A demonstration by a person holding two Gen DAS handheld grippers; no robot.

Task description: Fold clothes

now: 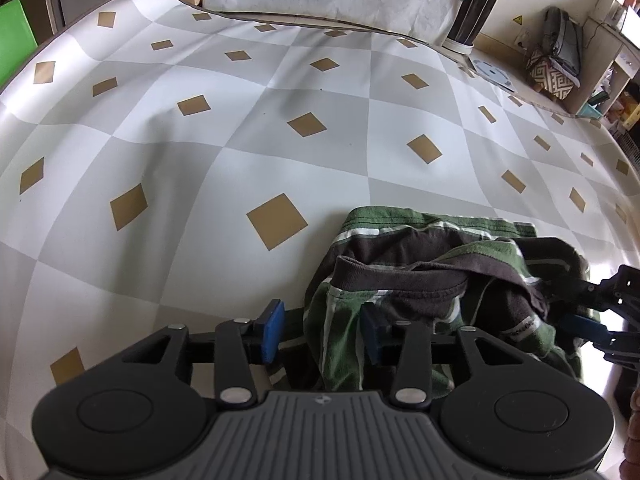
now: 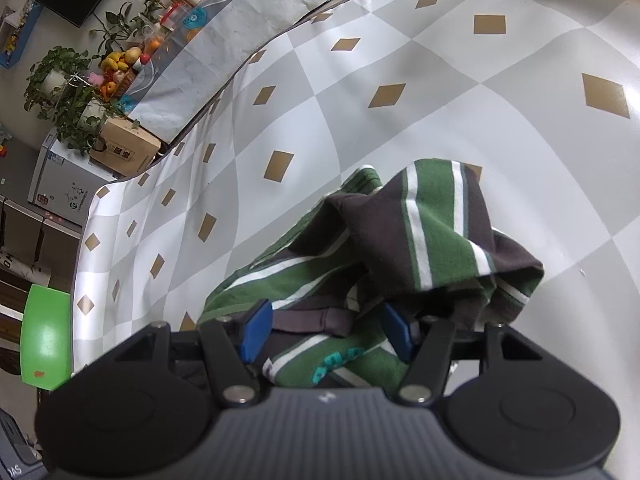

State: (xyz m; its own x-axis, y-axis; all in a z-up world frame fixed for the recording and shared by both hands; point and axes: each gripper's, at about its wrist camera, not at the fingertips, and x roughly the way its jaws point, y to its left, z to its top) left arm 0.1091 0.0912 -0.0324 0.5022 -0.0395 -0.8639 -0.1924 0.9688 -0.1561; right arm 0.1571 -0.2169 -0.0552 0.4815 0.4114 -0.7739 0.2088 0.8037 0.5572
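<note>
On the checked cloth (image 1: 200, 128), the striped shirt (image 1: 420, 264) lies bunched, no clear axis.

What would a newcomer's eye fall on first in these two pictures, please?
First, the crumpled green, brown and white striped garment lying near the cloth's front edge, right ahead of both grippers. Next, the checked grey-and-white tablecloth with tan diamonds spreading all around it. The left gripper and right gripper have open jaws with fabric between them.

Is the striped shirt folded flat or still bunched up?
Bunched up: the striped shirt lies in a rumpled heap on the checkered cloth, layers overlapping unevenly.
</note>
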